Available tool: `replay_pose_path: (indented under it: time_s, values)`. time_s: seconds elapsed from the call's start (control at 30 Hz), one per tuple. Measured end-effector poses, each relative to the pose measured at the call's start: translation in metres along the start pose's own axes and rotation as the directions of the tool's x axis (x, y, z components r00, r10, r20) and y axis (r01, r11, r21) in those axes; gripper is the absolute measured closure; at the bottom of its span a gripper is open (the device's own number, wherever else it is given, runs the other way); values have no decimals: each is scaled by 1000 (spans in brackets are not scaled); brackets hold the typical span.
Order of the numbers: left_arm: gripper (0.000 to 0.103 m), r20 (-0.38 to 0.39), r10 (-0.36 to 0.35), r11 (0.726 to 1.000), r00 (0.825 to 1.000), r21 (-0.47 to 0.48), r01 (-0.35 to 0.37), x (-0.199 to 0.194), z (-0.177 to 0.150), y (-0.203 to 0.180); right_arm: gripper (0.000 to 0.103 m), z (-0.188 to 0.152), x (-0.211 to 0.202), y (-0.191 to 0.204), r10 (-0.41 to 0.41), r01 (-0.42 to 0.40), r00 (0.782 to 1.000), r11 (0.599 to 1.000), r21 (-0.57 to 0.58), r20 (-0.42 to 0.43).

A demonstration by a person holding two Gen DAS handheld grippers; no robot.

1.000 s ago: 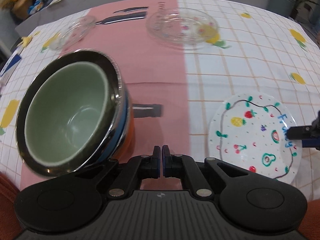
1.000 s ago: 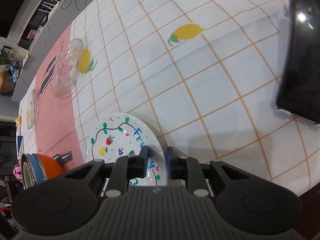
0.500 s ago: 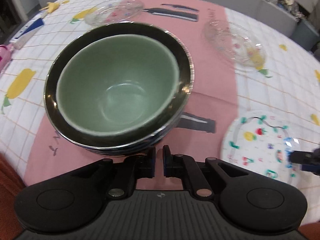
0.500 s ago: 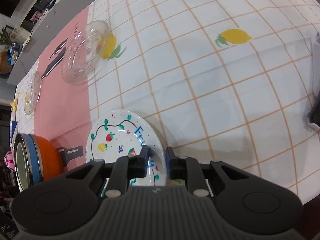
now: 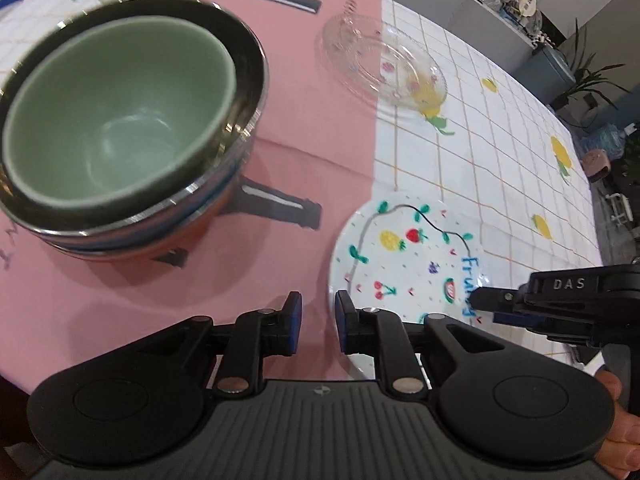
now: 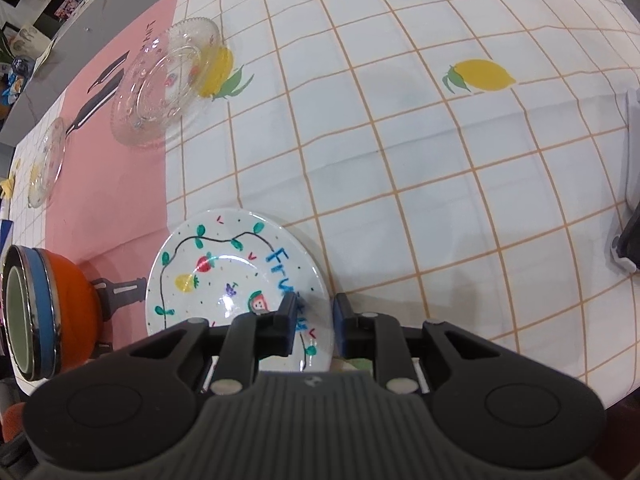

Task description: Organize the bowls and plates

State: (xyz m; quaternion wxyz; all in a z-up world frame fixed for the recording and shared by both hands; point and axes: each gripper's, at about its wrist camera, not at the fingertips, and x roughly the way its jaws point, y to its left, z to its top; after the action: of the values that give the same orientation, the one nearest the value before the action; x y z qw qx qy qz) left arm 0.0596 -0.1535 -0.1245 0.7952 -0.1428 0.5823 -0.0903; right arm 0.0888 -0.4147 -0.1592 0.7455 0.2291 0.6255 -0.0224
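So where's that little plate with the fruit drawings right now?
The fruit plate lies on the checked tablecloth beside the pink strip, right of the stacked bowls; the right gripper straddles its near rim.

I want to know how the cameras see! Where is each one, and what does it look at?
Left wrist: on the left gripper, aimed down at the stacked bowls; a hand shows, jaws opening on nothing.
Right wrist: on the right gripper, aimed down at the fruit plate, rim between its fingers.
Shared: fruit plate, bowls, glass plate.
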Motion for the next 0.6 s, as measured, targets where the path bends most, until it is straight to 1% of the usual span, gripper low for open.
replay_pose_path:
  time_s: [0.03,0.1,0.17,0.4,0.5,0.53,0.6]
  values:
    - [83,-2,-8,1000,1000,1,8,1,0,0,85,0,0,1,-2,2,1000,1000,-8,1]
    - [88,-4,-16,1000,1000,6,16,3,0,-2,87,0,1,3,12,-12,1000,1000,-15,-2]
    - [89,4,1,1000,1000,16,-1,3,1,-4,88,1,2,4,28,-28,1000,999,-18,-1]
    - [90,33,23,1000,999,18,-23,5,15,-4,91,3,1,3,73,-73,997,997,3,32]
    - [91,28,28,999,999,31,-29,6,21,-4,90,4,2,10,59,-58,998,998,-22,38]
    - [91,29,24,999,999,41,-25,5,22,-3,88,4,2,12,50,-48,998,998,-36,41]
    - [90,45,32,996,998,82,-35,-5,22,-5,86,1,-3,16,39,-35,997,998,-61,73]
